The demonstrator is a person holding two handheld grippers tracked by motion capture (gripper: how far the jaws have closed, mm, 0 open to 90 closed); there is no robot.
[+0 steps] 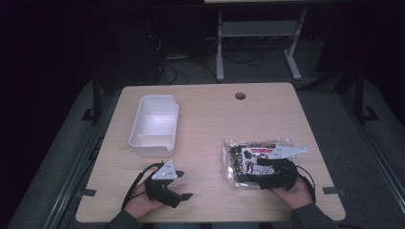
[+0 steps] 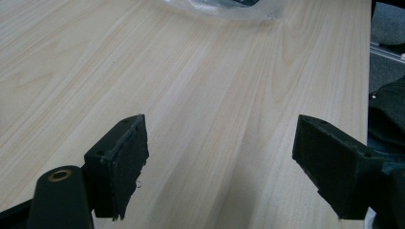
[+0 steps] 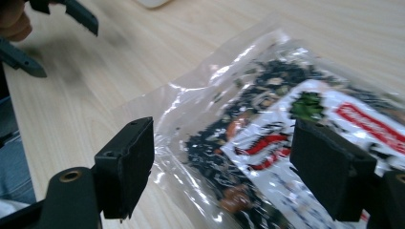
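A clear plastic packet (image 1: 248, 160) of dark dried bits with a white and red label lies flat on the right half of the table. My right gripper (image 1: 261, 172) hovers low over its near end. In the right gripper view, this gripper (image 3: 222, 167) is open, its jaws spread wide above the packet (image 3: 267, 143) with nothing pinched. My left gripper (image 1: 184, 185) rests near the table's front edge, left of the packet, pointing right. It is open (image 2: 219, 162) over bare wood, and the packet's edge (image 2: 229, 8) lies farther ahead.
An empty white plastic bin (image 1: 155, 125) stands on the wooden table (image 1: 210, 119) at the left, beyond my left gripper. A round cable hole (image 1: 240, 96) sits near the far edge. The other gripper's fingers (image 3: 79, 14) appear at the top left of the right gripper view.
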